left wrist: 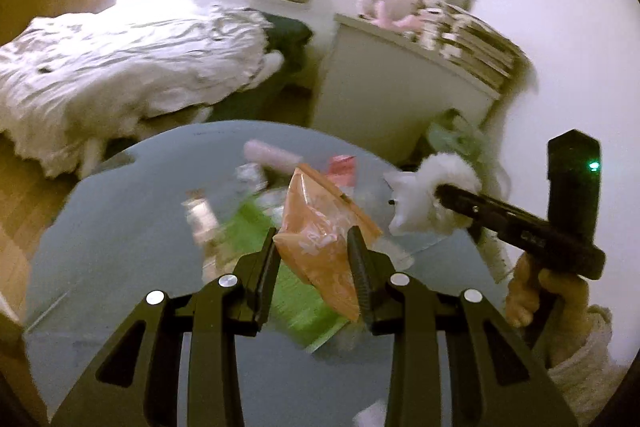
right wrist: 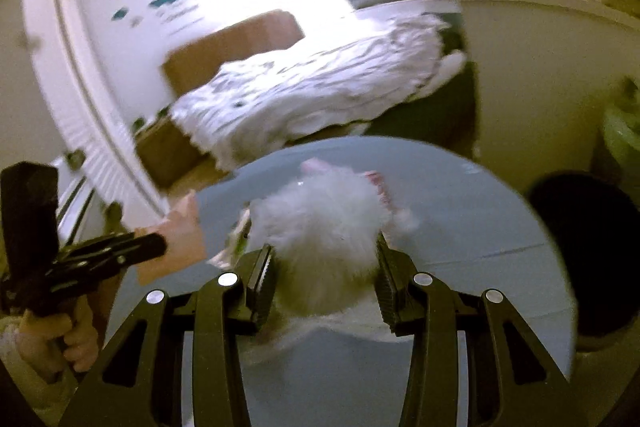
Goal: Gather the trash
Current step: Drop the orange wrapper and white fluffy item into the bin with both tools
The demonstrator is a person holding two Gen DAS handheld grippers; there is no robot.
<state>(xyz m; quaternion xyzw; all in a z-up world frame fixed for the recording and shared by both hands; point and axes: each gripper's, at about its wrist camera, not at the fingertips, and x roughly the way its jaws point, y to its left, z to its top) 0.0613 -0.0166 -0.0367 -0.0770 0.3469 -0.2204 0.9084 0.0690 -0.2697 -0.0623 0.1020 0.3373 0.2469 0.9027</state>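
Left gripper [left wrist: 314,247] clamped on orange bag [left wrist: 320,227]; right gripper [right wrist: 324,259] on white tissue [right wrist: 320,227]; litter [left wrist: 248,211] left on far table [left wrist: 120,227].

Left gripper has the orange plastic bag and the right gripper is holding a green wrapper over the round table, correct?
Not quite. The left gripper does hold the orange plastic bag, but the right gripper is closed on a white fluffy wad, not a green wrapper. The right wrist view shows it between the fingers, above the round table.
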